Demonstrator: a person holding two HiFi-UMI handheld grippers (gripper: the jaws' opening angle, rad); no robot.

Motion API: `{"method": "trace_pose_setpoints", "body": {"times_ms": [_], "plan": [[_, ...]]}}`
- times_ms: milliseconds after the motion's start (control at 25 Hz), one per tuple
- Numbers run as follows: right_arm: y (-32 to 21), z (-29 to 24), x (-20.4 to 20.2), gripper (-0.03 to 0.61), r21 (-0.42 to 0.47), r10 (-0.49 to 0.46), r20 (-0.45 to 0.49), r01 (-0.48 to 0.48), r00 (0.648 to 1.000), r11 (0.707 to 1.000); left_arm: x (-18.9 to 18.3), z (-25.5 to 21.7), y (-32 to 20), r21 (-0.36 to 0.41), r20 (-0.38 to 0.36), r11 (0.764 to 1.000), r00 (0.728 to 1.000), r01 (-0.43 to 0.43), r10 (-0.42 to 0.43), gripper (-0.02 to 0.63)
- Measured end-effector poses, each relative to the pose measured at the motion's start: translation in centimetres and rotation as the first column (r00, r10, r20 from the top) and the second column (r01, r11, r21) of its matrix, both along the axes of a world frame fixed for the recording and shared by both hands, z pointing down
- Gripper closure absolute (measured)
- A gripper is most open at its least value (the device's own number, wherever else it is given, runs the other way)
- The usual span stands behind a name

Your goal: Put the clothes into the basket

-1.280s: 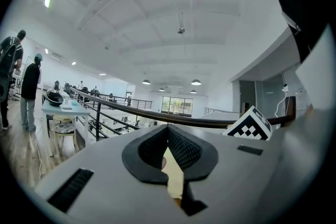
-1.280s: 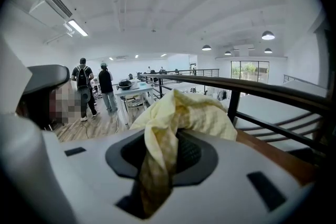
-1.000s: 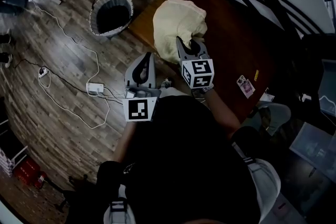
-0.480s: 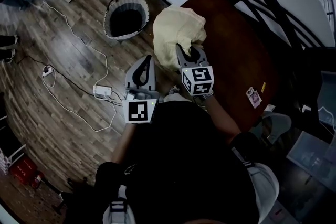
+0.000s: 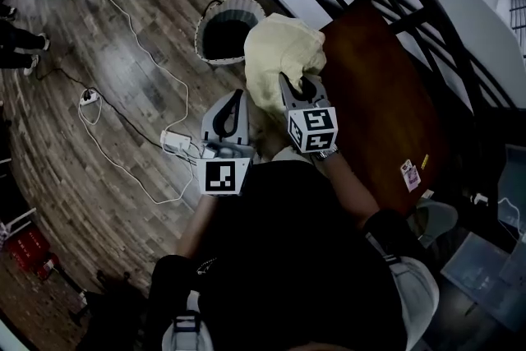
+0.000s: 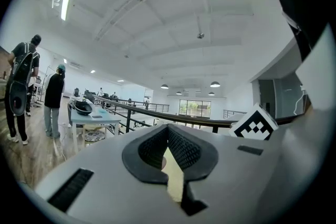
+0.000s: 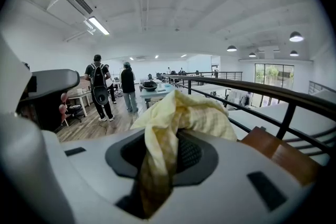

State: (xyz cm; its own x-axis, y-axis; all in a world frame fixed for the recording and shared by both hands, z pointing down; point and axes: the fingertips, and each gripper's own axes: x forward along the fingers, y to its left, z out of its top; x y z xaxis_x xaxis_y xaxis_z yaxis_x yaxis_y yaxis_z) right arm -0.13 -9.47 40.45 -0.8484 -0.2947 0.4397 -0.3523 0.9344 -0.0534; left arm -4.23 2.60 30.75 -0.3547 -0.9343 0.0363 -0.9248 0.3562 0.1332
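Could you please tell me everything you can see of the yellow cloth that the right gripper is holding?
The yellow cloth is pale, soft-looking fabric with a faint check weave, crumpled into a loose bundle. The right gripper is shut on a gathered fold of it; the rest billows out beyond the jaws and a strip trails down between them. In the head view it appears lifted, showing between the basket and the wooden table. Nothing else visibly touches it.
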Motion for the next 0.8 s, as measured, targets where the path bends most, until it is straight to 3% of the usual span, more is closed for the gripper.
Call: {"method": "trace_pose_setpoints", "body": {"times_ms": [280, 800], "plan": [[5.0, -0.2, -5.6, 0.463, 0.006, -0.119, 0.028, 0.119, 0.993, 0.993, -3.9, -0.4, 5.3, 0.022, 0.037, 0.993, 0.992, 0.119, -0.12, 0.602], [11.8, -0.1, -12.9, 0.462, -0.003, -0.336, 0.034, 0.336, 0.941, 0.942, -8.4, -0.1, 11.6, 0.009, 0.036, 0.945, 0.945, 0.326, -0.326, 0.603]]}}
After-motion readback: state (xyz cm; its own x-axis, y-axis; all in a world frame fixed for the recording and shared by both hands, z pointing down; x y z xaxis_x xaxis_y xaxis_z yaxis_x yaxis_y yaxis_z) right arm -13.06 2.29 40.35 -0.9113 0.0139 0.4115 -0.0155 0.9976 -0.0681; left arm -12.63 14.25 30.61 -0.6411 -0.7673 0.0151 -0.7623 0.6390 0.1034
